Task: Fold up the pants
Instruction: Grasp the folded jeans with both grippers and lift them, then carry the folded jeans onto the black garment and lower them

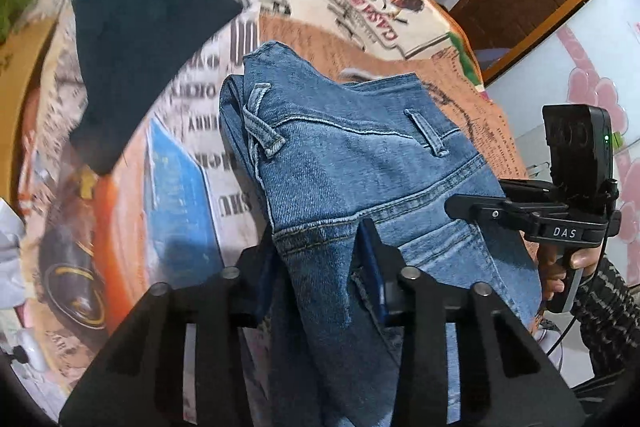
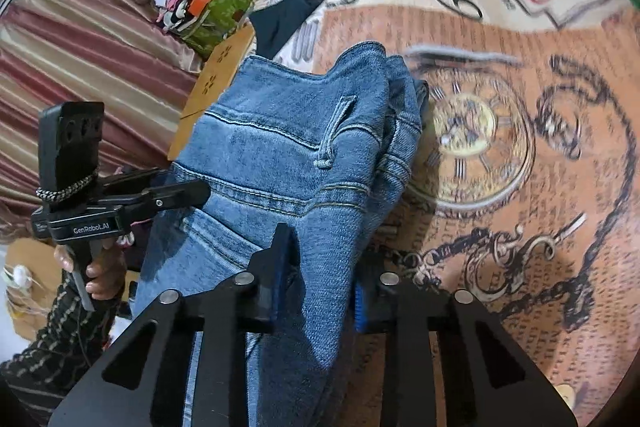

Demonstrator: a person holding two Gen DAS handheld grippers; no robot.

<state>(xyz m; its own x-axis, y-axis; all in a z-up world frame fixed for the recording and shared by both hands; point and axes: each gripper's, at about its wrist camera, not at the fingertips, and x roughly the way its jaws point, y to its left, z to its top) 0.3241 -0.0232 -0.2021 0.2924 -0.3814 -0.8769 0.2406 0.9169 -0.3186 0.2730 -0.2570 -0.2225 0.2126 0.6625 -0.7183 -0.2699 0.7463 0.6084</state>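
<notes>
Across the middle of the left wrist view, you hold the blue jeans (image 1: 360, 163) lifted over the printed bedspread (image 1: 192, 131), waistband and belt loops toward the top of the frame. Your left gripper (image 1: 320, 259) is clamped on a ridge of denim near the yoke seam, fabric bunched between its jaws. At the right edge, your right gripper (image 1: 472, 207) reaches in to the jeans' side, your hand (image 1: 568, 267) wrapped around its handle. A dark garment (image 1: 140, 59) lies flat at upper left, apart from the jeans.

At centre of the right wrist view, the jeans (image 2: 296, 147) hang in layers, waistband uppermost, above the pocket-watch print (image 2: 472, 135) on the bedspread. Your right gripper (image 2: 320, 267) pinches a thick fold of denim. At left, your left gripper (image 2: 192, 193) meets the cloth near the pocket seam, your hand (image 2: 100, 263) below it.

Judged from the doubled layers, a lengthwise fold appears done; laying the jeans down and folding them crosswise remains. Both grippers point forward at similar height, close together.
</notes>
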